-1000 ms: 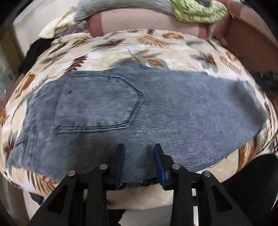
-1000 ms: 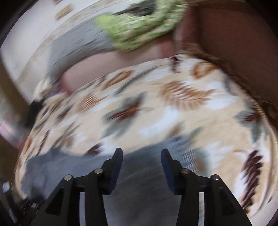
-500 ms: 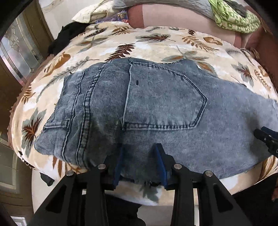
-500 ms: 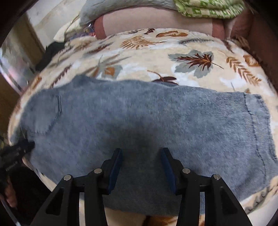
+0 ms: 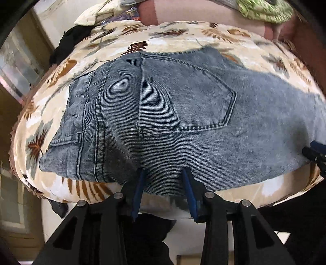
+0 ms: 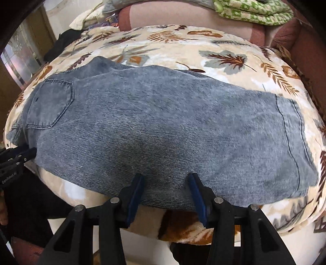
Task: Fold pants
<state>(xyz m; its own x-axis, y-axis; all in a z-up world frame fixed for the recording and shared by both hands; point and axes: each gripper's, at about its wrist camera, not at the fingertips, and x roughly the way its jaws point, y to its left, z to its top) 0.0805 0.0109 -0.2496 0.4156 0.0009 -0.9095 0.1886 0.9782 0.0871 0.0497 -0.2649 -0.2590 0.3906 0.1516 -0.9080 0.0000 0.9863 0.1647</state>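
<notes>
Left wrist view looks down on the waist end of the grey-blue pants (image 5: 183, 114), back pocket (image 5: 183, 97) up, lying flat on a leaf-print blanket (image 5: 85, 61) that covers what looks like a bed or sofa. The left gripper (image 5: 164, 179) sits at the near edge of the blanket with its blue pads standing apart on either side of the pants' near hem. Fabric lies between the jaws, but I can't tell if it's really pinched. The right gripper (image 5: 314, 151) just peeks in at the right edge of that view.

Right wrist view shows the pants (image 6: 163, 126) stretched lengthwise along the near edge of the blanket (image 6: 224, 51), pocket (image 6: 51, 104) end to the left and leg hem toward the right corner. The right gripper (image 6: 166, 189) is also partly open, straddling the near fold of the denim, same story on the grip.

No containers anywhere. At the far edge there's a pinkish cushion (image 6: 183, 16) with a green patterned cloth (image 6: 252, 10) on top, dark clothing (image 6: 59, 44) at the far left corner, and a wooden frame (image 5: 26, 61) with glass off to the left.
</notes>
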